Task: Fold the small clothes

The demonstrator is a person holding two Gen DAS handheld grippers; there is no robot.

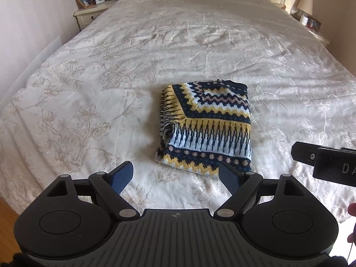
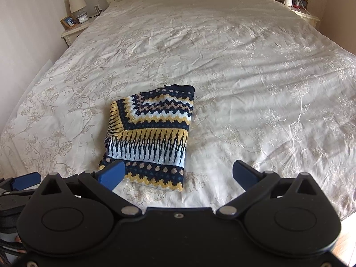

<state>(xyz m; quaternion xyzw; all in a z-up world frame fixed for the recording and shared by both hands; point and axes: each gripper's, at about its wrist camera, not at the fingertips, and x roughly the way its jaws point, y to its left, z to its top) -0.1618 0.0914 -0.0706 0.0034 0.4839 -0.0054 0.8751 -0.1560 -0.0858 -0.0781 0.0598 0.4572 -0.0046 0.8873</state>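
Bedspread [image 1: 178,51] stretches wide and soft under a knit [image 1: 205,129], which lies folded into a compact block near the foot edge. My left gripper [image 1: 178,175] and right gripper [image 2: 178,175] both hang spread and empty just short of it. Its left side looks bunched, though I can't be sure; a stray nudge there could spring the fold open.

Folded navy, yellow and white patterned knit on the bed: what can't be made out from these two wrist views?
- Folded navy, yellow and white patterned knit: garment type, underside and inner layers hidden by its own folds, both views.
- Its near corner: covered by the left gripper finger in the left view, by the right gripper finger in the right.
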